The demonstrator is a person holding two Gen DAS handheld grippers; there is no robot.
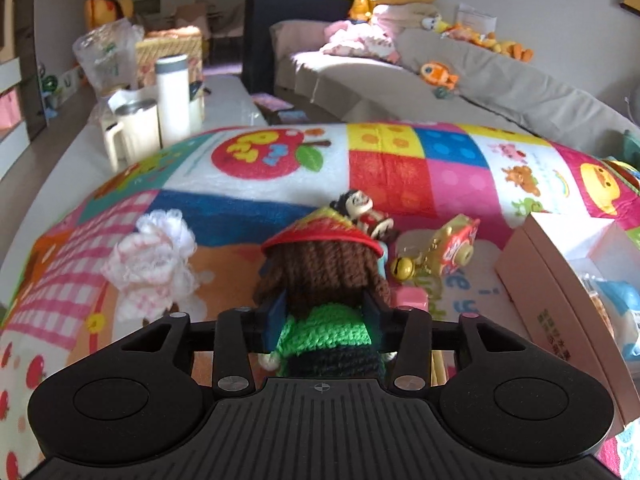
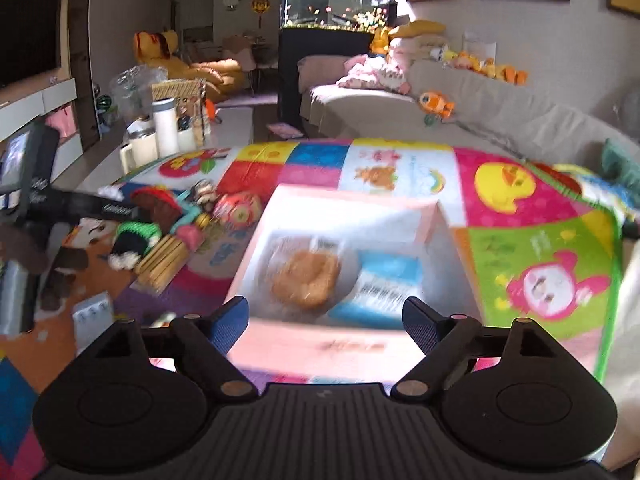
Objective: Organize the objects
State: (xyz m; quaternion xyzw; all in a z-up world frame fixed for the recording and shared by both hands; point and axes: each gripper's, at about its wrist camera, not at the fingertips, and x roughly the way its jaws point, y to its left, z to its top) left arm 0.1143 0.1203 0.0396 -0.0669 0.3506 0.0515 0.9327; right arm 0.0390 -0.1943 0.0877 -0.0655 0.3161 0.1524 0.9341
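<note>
My left gripper (image 1: 326, 312) is shut on a crocheted doll (image 1: 324, 280) with brown hair, a red hat and a green top, held just above the colourful blanket (image 1: 256, 196). The doll also shows in the right wrist view (image 2: 148, 220), with the left gripper on it. My right gripper (image 2: 326, 320) is open and empty, over the near edge of an open pink box (image 2: 340, 344). The box holds a wrapped round pastry (image 2: 306, 276) and a blue packet (image 2: 384, 284). The box's corner shows in the left wrist view (image 1: 560, 280).
A lacy pink-and-white scrunchie (image 1: 152, 260), a small figure toy (image 1: 360, 212), a gold bell (image 1: 402, 268) and a red-gold charm (image 1: 456, 244) lie on the blanket. Wooden sticks (image 2: 164, 260) lie beside the doll. A thermos (image 1: 173, 96) and cups stand far left. A sofa (image 1: 480, 92) lies behind.
</note>
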